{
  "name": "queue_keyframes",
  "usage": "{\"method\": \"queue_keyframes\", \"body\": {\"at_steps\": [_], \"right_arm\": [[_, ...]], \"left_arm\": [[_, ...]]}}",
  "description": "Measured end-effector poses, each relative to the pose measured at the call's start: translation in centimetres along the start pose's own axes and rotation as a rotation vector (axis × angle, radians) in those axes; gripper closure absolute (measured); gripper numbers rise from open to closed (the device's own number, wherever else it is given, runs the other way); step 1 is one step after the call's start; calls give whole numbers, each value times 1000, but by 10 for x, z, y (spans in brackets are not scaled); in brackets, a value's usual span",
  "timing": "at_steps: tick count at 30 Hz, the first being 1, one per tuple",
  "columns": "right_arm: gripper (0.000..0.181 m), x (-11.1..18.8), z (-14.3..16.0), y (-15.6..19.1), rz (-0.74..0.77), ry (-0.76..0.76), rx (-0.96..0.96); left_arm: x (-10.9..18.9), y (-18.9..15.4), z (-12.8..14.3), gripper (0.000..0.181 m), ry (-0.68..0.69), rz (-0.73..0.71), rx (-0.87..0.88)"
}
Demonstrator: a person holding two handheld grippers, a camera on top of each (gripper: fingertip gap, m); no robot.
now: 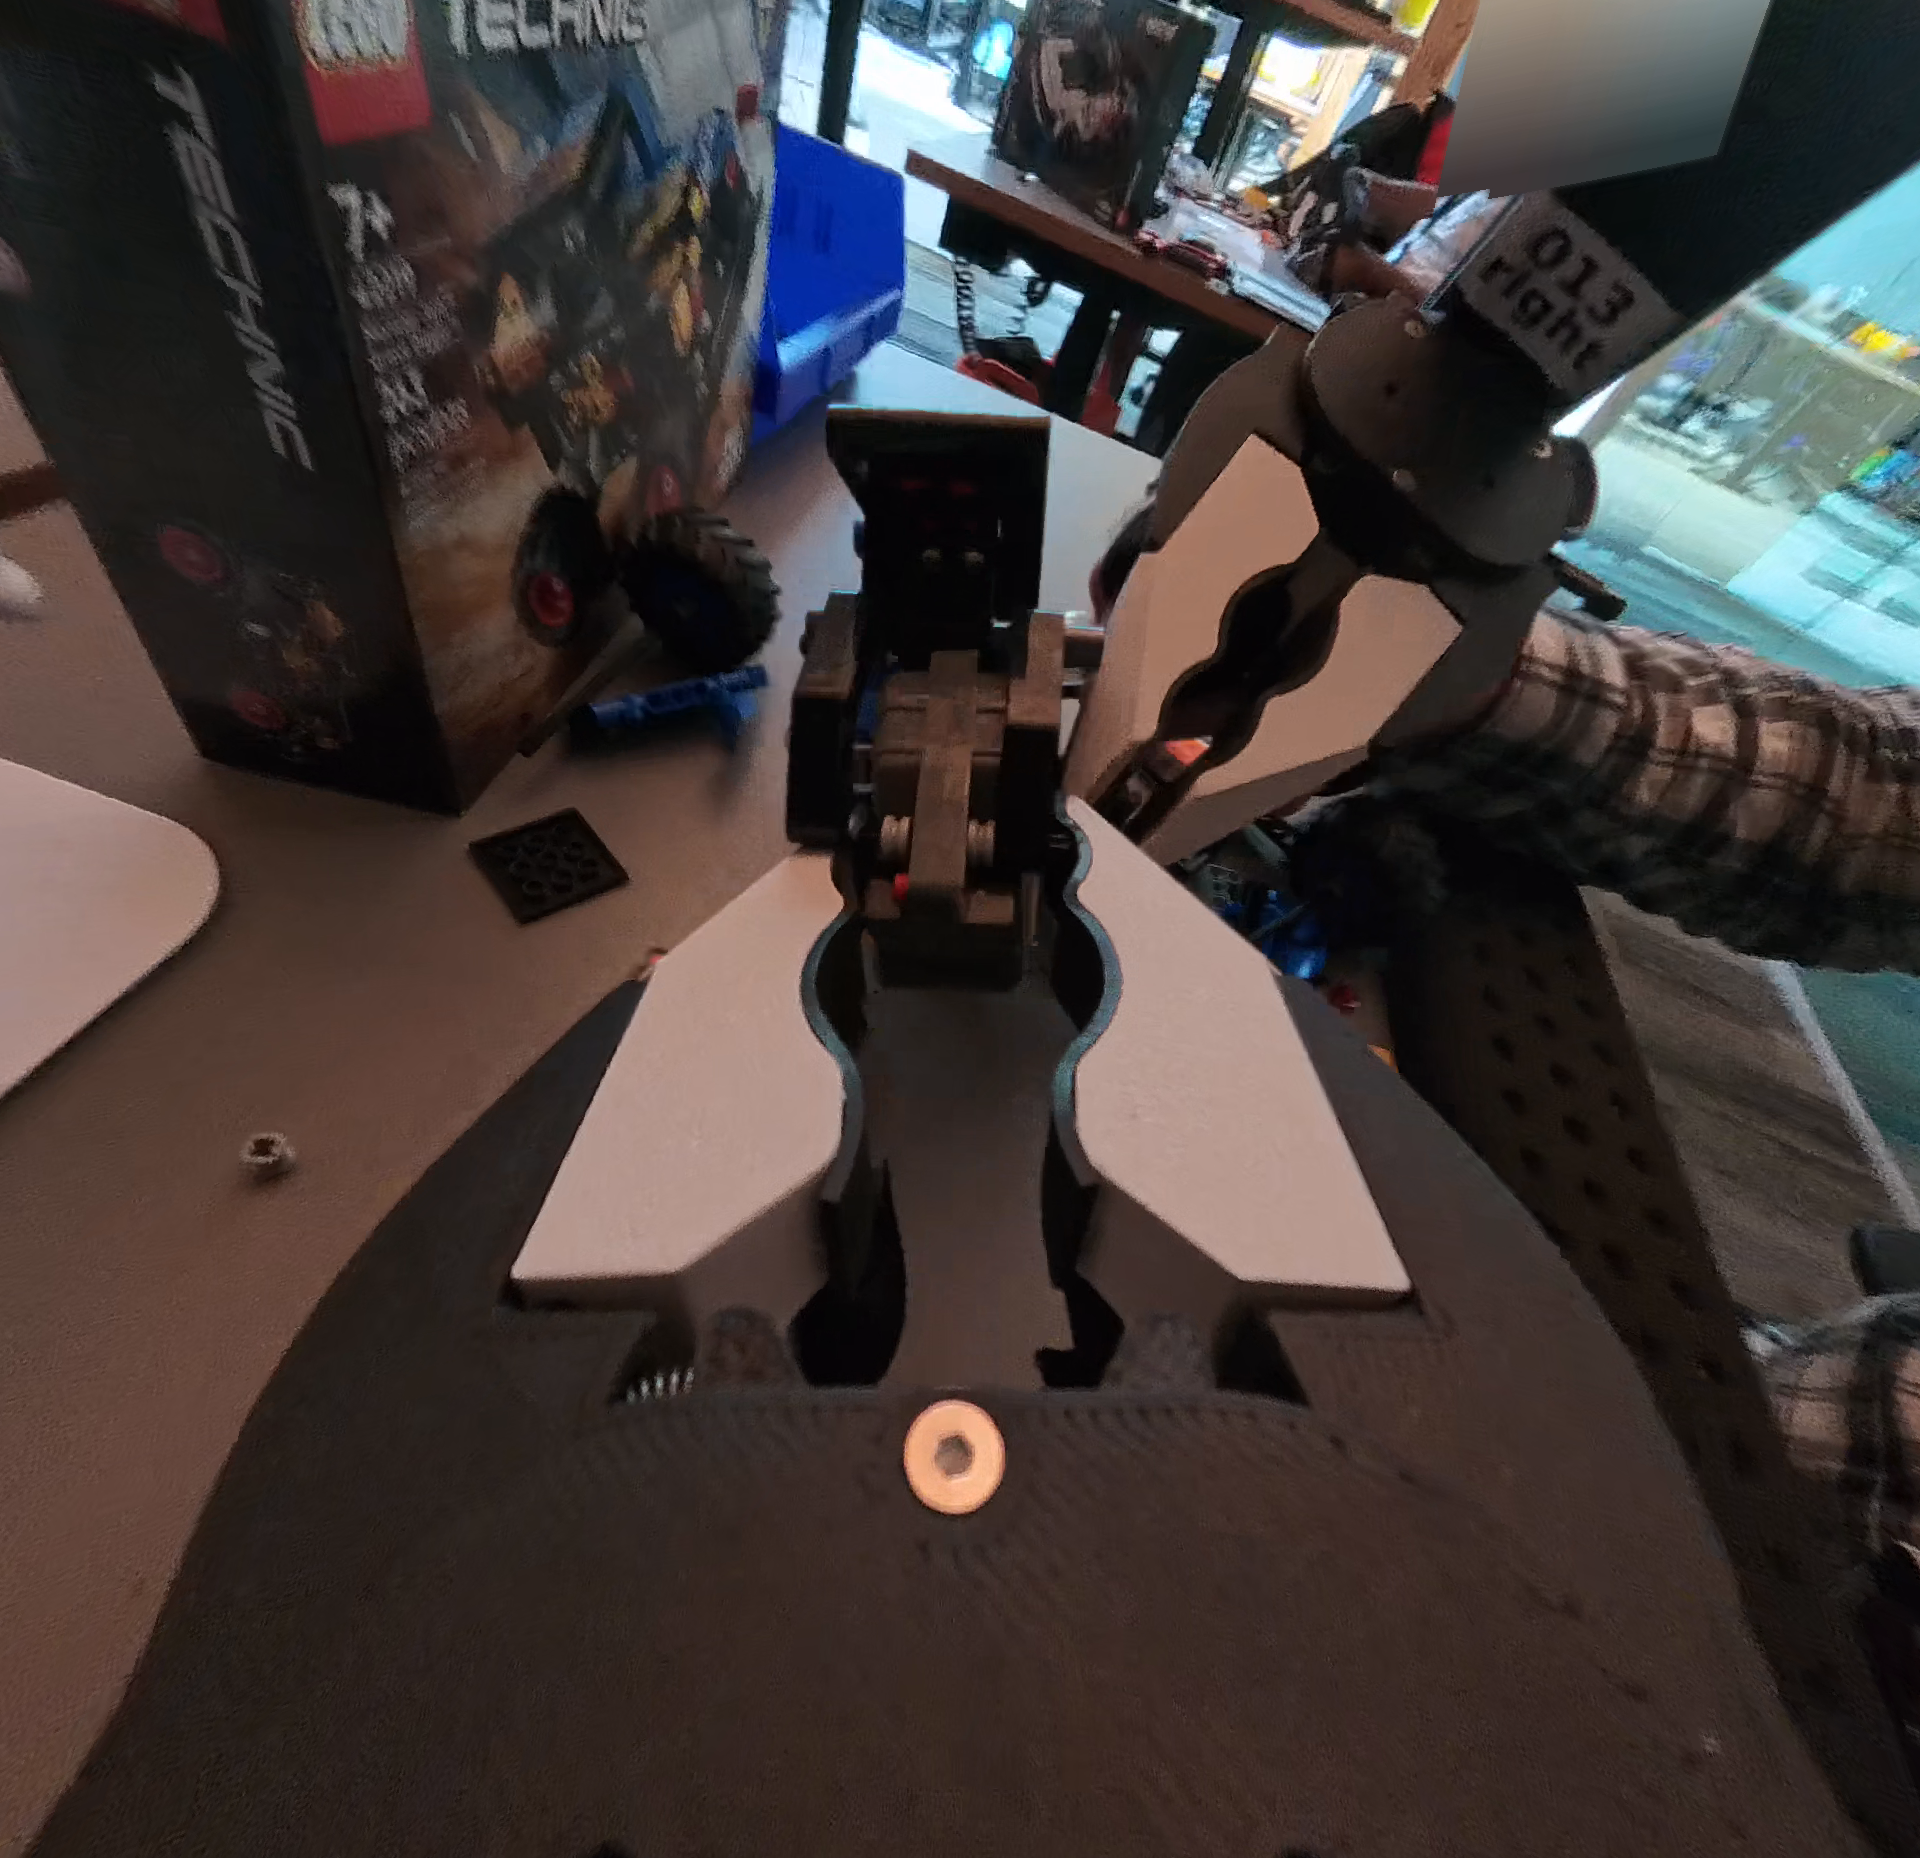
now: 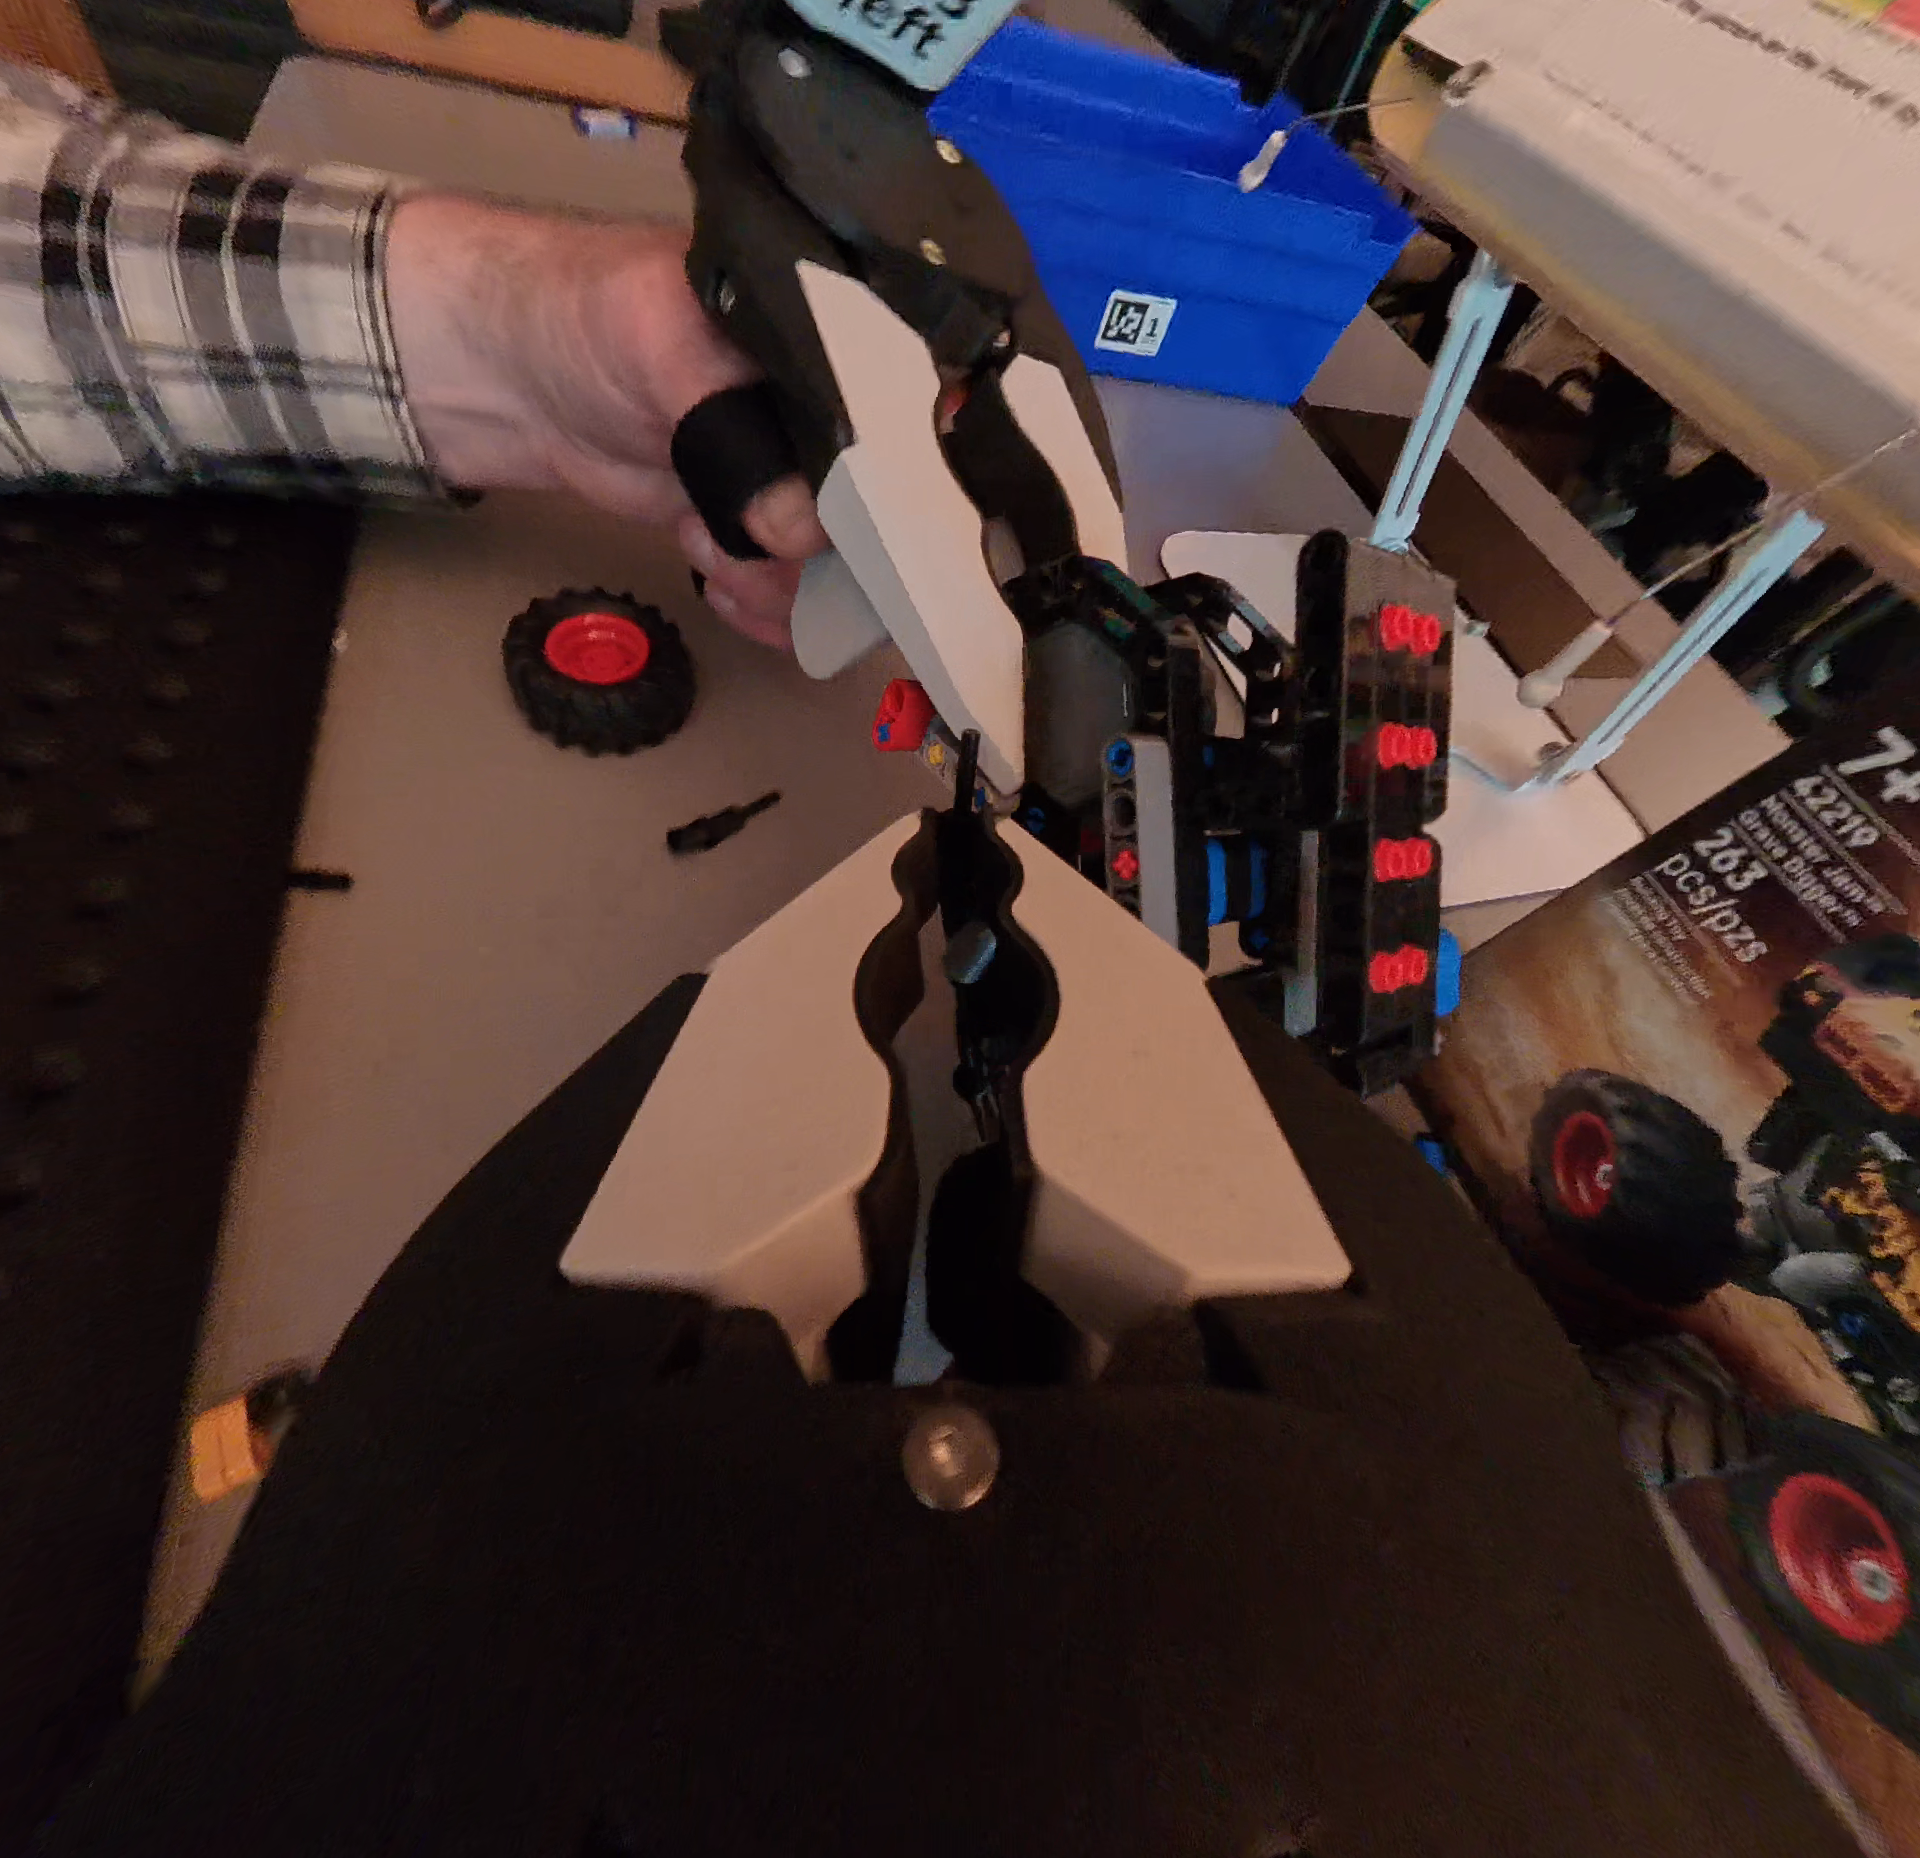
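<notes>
My left gripper [image 1: 951, 852] is shut on a black toy-brick assembly [image 1: 935, 665] with red pins and blue parts, and holds it upright above the table. In the right wrist view the assembly [image 2: 1351, 769] sits just ahead and to the right, with the left gripper [image 2: 1049, 645] clamped on its left end. My right gripper [image 2: 971, 842] is shut on a thin black axle piece [image 2: 971, 977] with a small grey bush, its tip close to the assembly. From the left wrist view the right gripper [image 1: 1138, 785] comes in from the right, next to the assembly.
A toy box [image 1: 416, 354] stands at the left. A blue bin [image 1: 831, 250] is behind it. A loose wheel [image 2: 597, 665], a black pin [image 2: 717, 823] and a black square plate [image 1: 548, 863] lie on the table. A black studded mat [image 2: 125, 873] lies alongside. Less than 4 cm separates the two grippers' tips.
</notes>
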State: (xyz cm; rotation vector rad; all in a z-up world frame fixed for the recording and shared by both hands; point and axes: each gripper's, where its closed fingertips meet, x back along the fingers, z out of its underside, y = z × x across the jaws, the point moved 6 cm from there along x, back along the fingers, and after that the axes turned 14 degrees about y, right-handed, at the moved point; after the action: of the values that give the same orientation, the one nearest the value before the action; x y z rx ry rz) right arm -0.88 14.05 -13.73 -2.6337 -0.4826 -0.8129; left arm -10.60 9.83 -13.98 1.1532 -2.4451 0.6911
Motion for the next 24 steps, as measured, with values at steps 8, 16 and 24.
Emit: {"method": "queue_keyframes", "body": {"at_steps": [8, 16, 24], "right_arm": [[173, 8, -3, 10, 203, 115, 220], [166, -7, -18, 31, 512, 249, 594], [167, -4, -22, 27, 485, 182, 450]], "left_arm": [[-2, -6, 0, 150, -6, 48, 43], [-4, -7, -6, 151, -33, 39, 156], [-3, -5, -9, 151, -91, 38, 236]]}}
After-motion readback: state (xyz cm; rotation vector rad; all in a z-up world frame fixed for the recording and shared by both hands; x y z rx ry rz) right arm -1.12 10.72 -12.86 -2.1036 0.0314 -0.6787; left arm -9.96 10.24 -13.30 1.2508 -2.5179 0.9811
